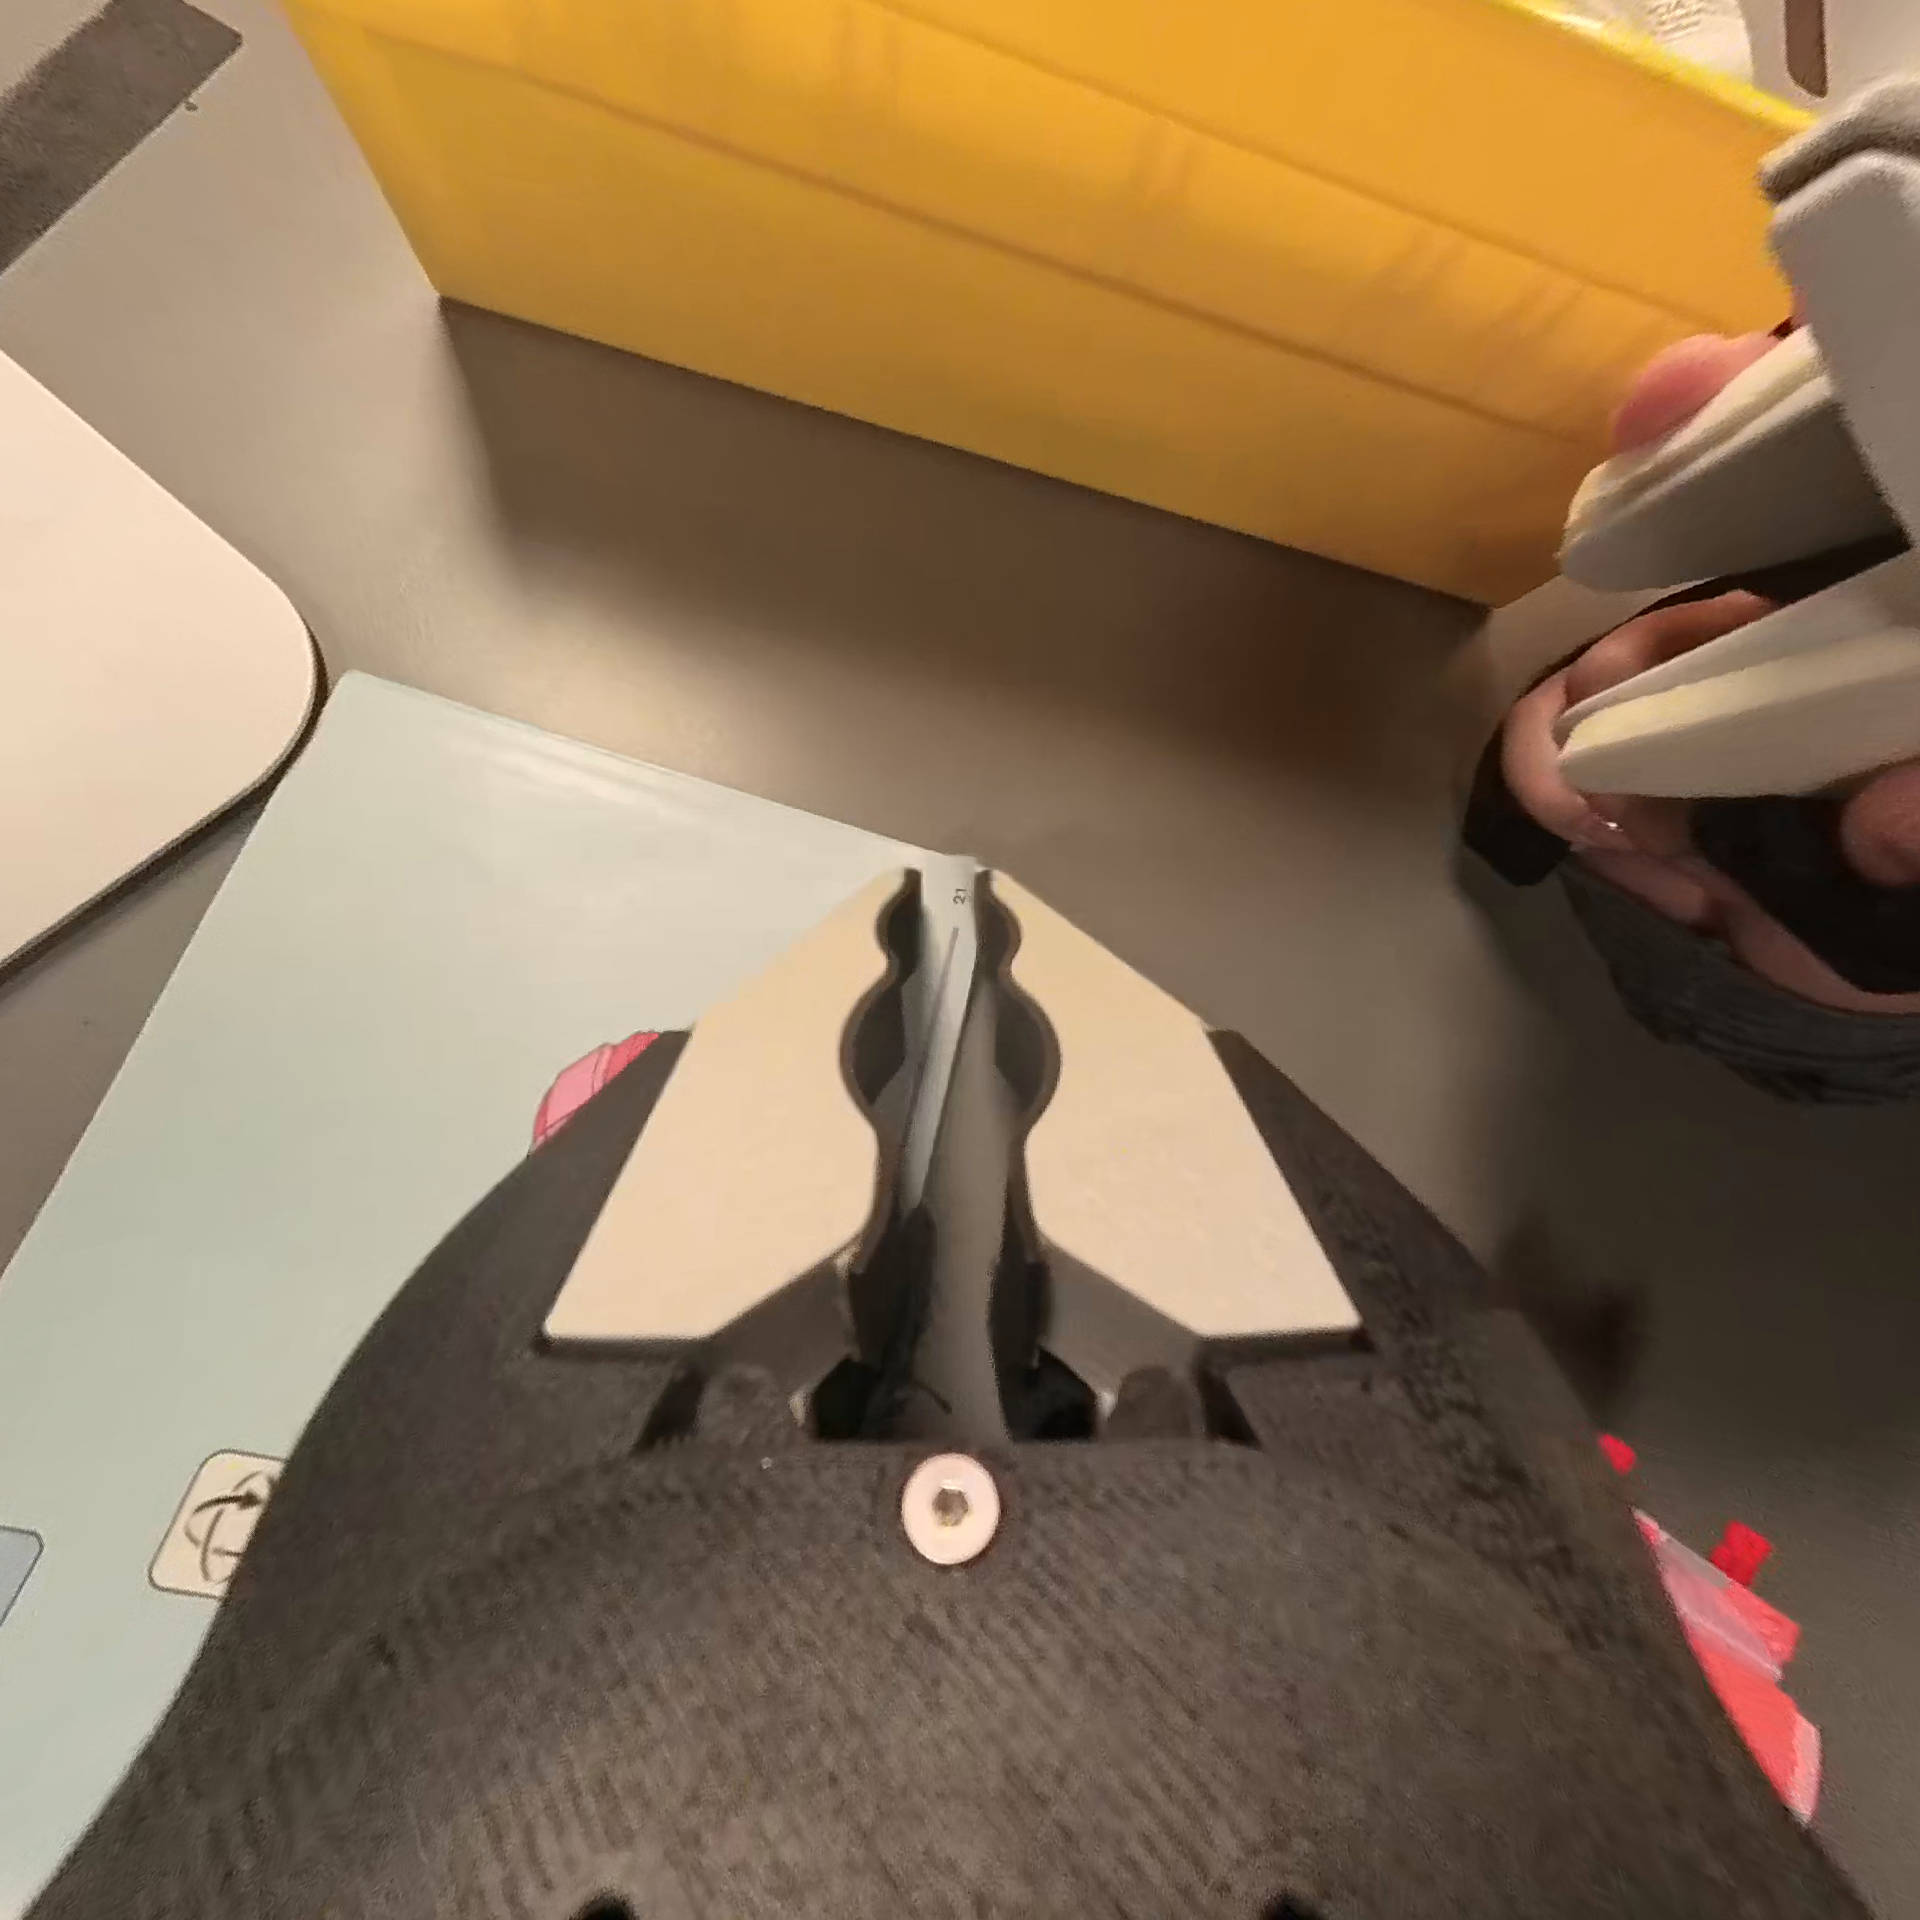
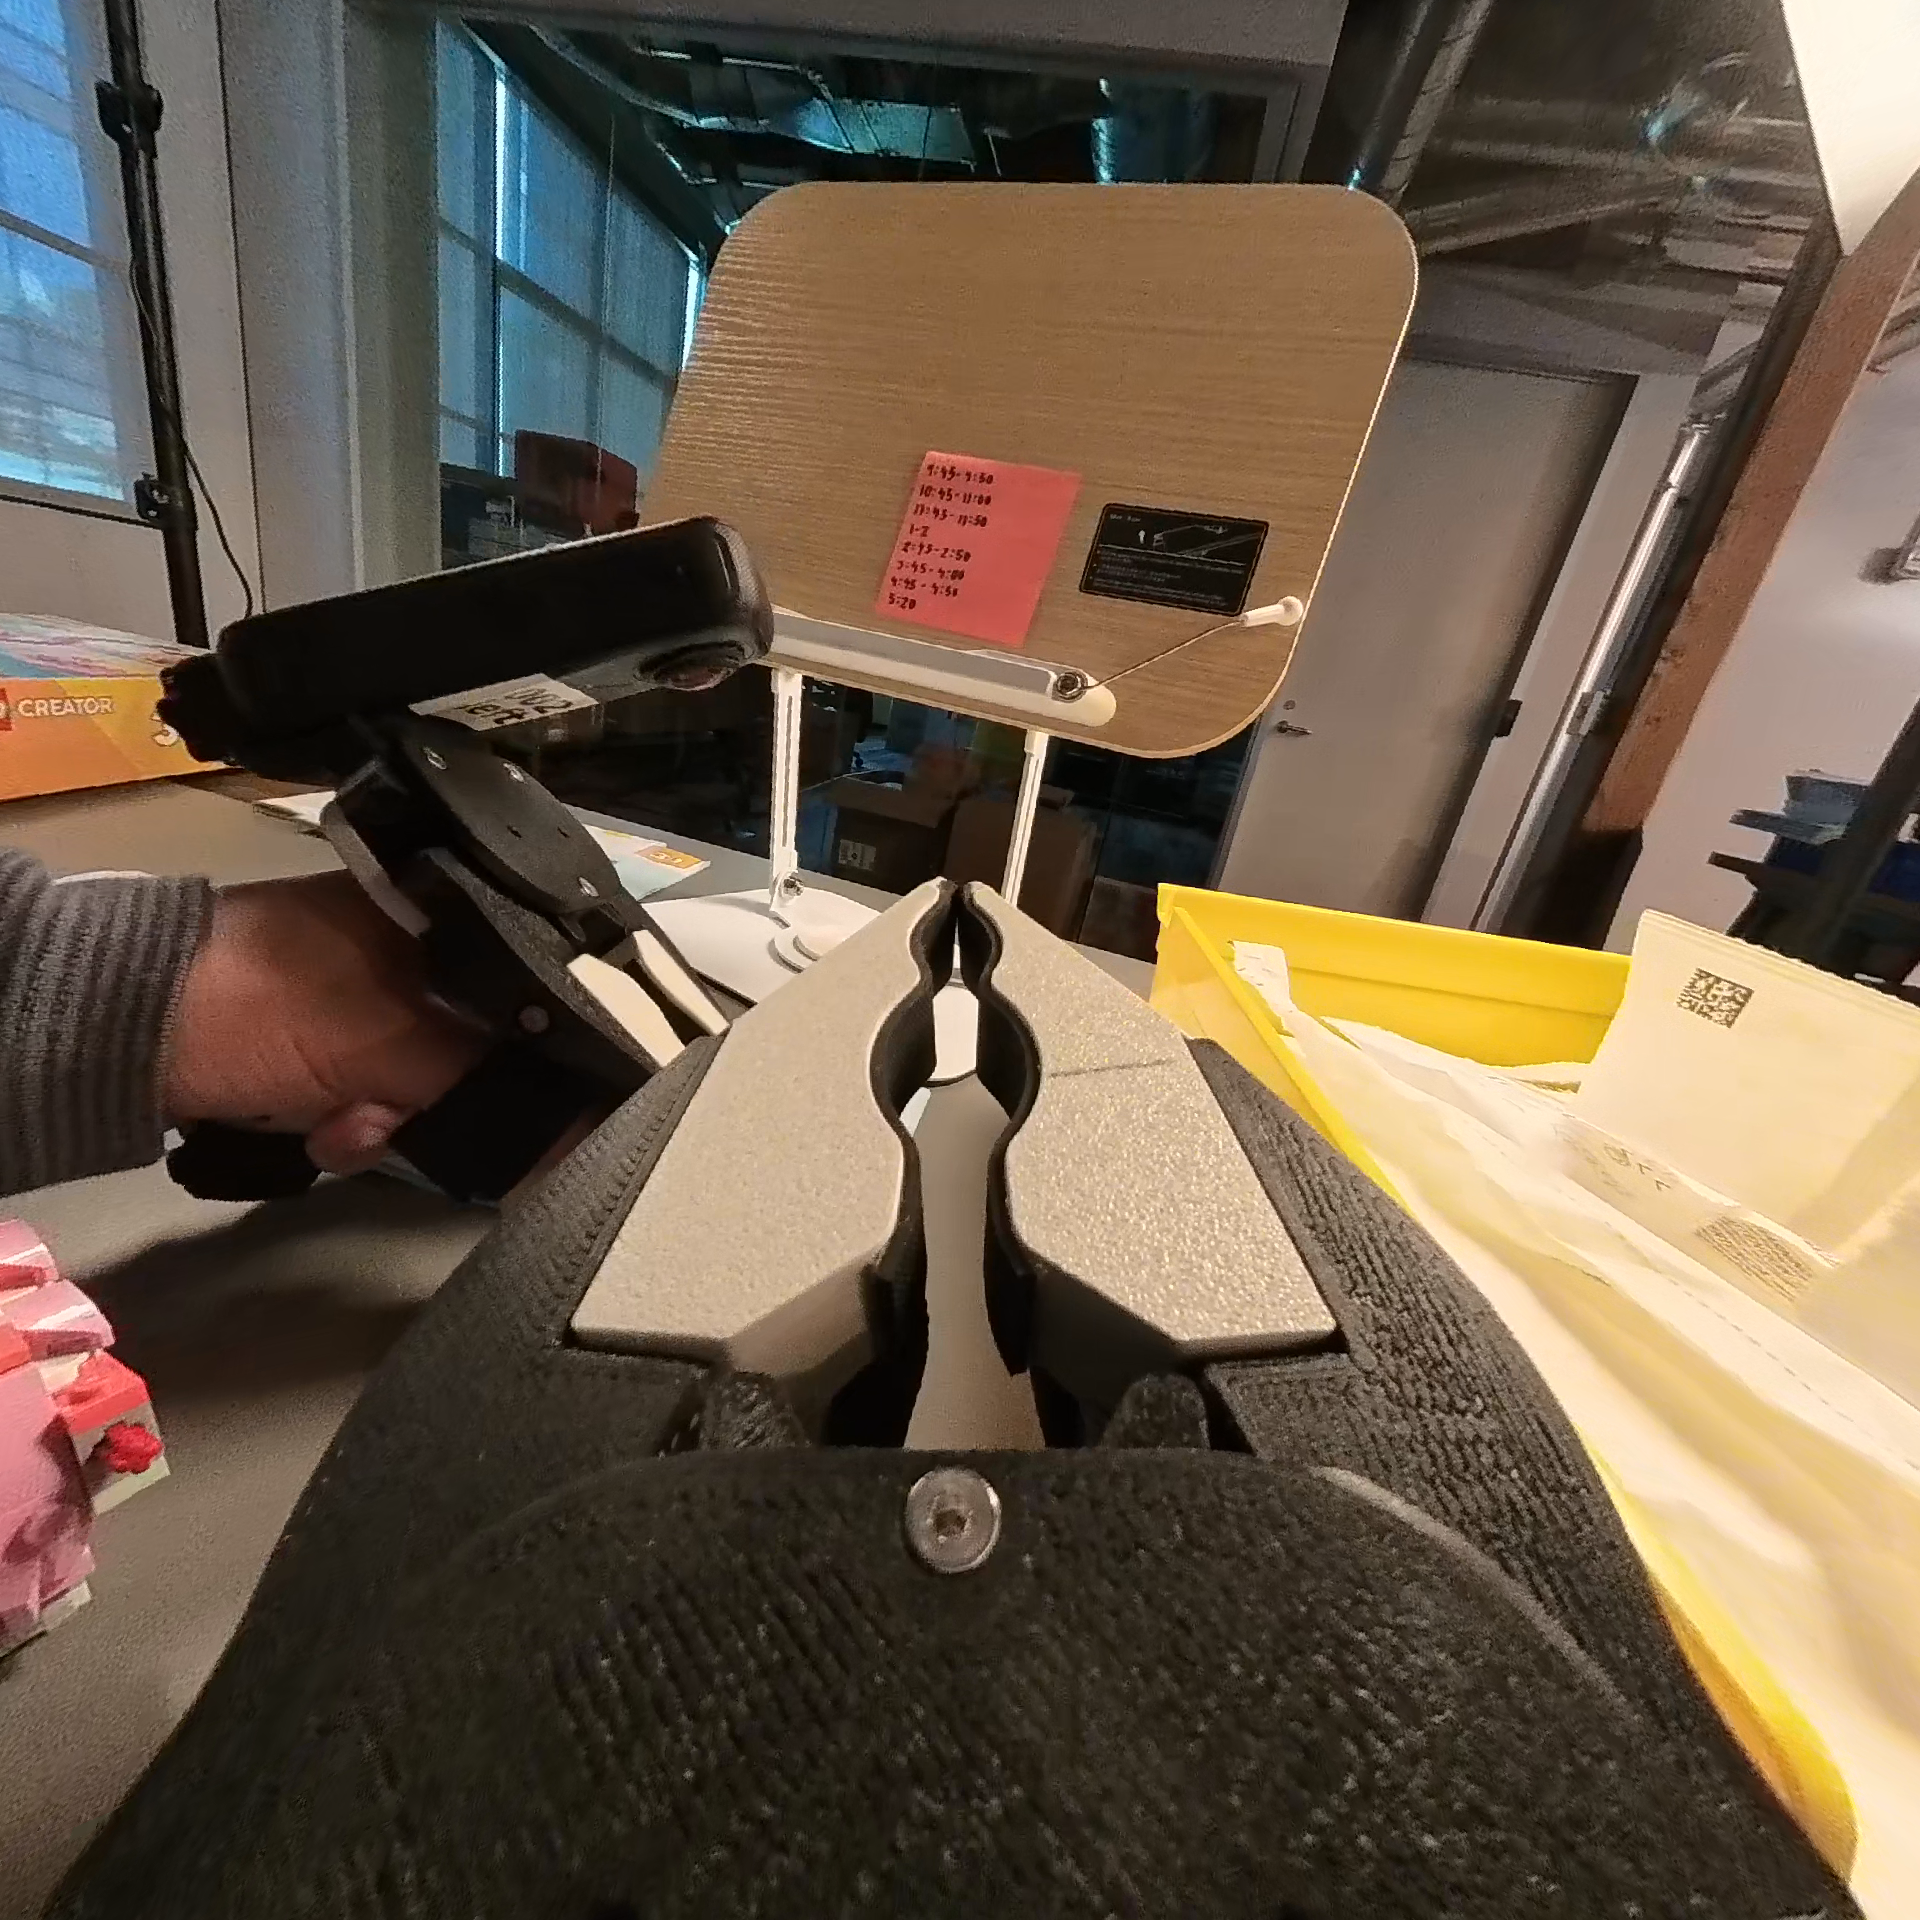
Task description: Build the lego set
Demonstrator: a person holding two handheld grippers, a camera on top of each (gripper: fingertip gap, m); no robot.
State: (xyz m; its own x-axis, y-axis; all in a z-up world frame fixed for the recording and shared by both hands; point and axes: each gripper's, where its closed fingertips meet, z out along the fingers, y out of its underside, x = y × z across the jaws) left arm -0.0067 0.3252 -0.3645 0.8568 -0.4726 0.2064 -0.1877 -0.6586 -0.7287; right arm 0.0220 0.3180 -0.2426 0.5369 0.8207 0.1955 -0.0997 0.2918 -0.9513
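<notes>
In the left wrist view my left gripper (image 1: 953,883) is over the far right corner of a pale blue booklet (image 1: 416,987) that lies on the grey table (image 1: 831,675). A single white page (image 1: 948,966) stands on edge between its fingers. The fingertips are a little apart, wider than the sheet, so the gripper is open. It also shows in the right wrist view (image 2: 644,987), held by a hand (image 2: 312,1018). My right gripper (image 2: 958,891) is shut with its tips touching and nothing between them. It hovers above the table beside a yellow bin (image 2: 1403,977).
The yellow bin (image 1: 1039,260) holds white paper bags (image 2: 1558,1195). A wooden book stand (image 2: 1039,416) rises behind on a white base (image 1: 104,623). A pink and red brick model (image 2: 52,1455) sits near left. An orange box (image 2: 83,727) lies far left.
</notes>
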